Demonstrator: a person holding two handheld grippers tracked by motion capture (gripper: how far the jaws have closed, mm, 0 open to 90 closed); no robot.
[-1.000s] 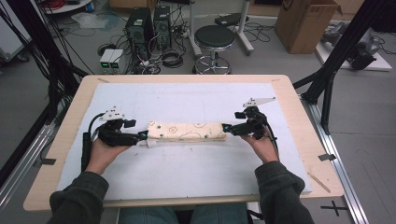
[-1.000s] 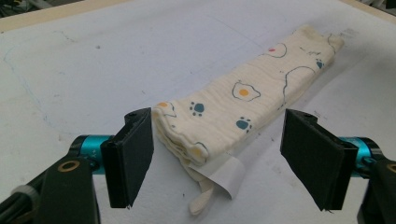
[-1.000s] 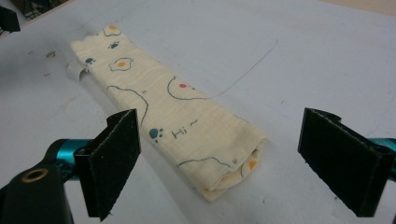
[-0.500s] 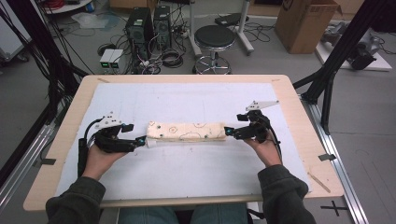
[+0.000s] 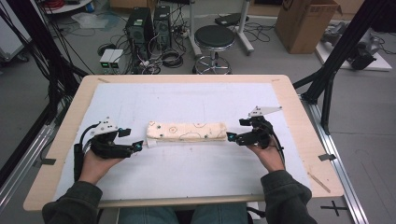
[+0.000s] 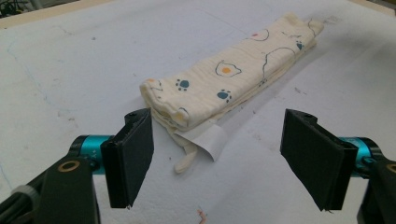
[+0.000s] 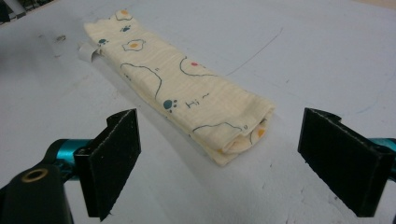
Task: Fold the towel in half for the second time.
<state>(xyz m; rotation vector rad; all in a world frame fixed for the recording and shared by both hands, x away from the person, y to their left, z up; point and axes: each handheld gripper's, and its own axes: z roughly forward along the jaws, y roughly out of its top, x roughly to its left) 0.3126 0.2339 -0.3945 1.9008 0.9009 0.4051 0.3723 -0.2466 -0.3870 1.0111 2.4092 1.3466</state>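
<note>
High view showed both grippers drawn back from the folded cloth (image 5: 186, 131) since the earlier frame, when they met its ends. The left gripper (image 5: 138, 145) sat just off the cloth's left end, the right gripper (image 5: 229, 136) just beside its right end; both had jaws wide and held nothing. The cloth lay flat mid-bench (image 5: 187, 79), a white tag (image 6: 208, 141) poking from its left end. Bare white sheet lay open around the cloth, and the bench's wooden edges were well apart from it.

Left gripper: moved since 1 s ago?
Yes. The left gripper has backed off leftward from the folded cloth, toward the table's left edge, jaws open.
</note>
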